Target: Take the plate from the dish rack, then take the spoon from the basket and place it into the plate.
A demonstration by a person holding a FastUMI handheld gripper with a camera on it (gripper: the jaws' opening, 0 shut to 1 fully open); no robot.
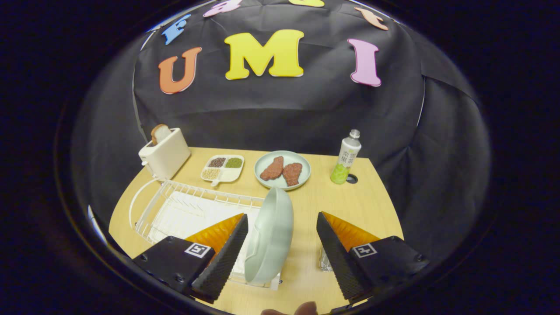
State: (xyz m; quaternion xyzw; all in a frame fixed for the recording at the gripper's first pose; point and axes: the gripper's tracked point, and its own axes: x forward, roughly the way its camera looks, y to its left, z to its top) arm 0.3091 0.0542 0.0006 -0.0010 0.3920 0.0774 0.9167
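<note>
A pale green plate (270,236) stands on edge at the right end of the white wire dish rack (175,205). My gripper (282,216) is open, and the plate sits between its two fingers. The plate's rim is right beside the left finger (227,249), while a wide gap separates it from the right finger (337,249). Under the right finger a bit of a clear or wire container (324,261) peeks out; I cannot tell what is in it.
On the wooden table (350,205) beyond the rack stand a white toaster (165,156) with a bread slice, a divided dish of beans (222,168), a plate with two meat pieces (282,170) and a green bottle (345,157). A person's fingertip (304,309) shows below the fingers.
</note>
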